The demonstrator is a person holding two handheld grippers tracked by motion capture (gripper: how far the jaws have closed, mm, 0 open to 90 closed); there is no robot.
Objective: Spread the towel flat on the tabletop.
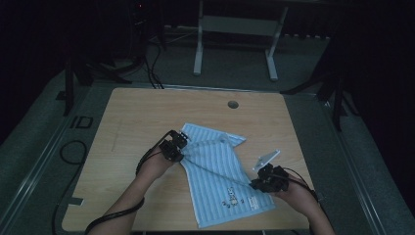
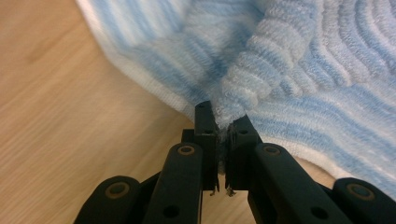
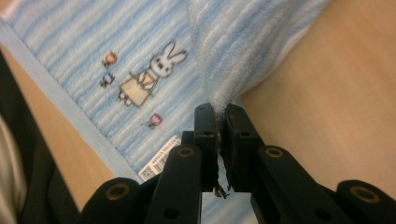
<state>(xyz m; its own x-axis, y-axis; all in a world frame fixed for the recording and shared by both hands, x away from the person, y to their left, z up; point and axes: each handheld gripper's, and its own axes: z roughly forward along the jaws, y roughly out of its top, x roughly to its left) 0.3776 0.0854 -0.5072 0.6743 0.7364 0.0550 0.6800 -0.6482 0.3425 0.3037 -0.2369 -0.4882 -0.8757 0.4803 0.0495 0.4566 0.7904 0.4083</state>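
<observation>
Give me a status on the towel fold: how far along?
Done: both grips are made. The left gripper and the right gripper are each shut on a pinch of the blue striped towel. In hand: a fold line is stretched between them across the wooden table. Left: the towel lies rumpled with one corner turned over, so laying it flat and finishing the fold probably remain.

You've got a soft, looped terry-cloth towel (image 1: 222, 171) with a smooth woven hem, lying on a matt wood-grain table (image 1: 137, 117); your grippers' jaws look like matt black plastic.
</observation>
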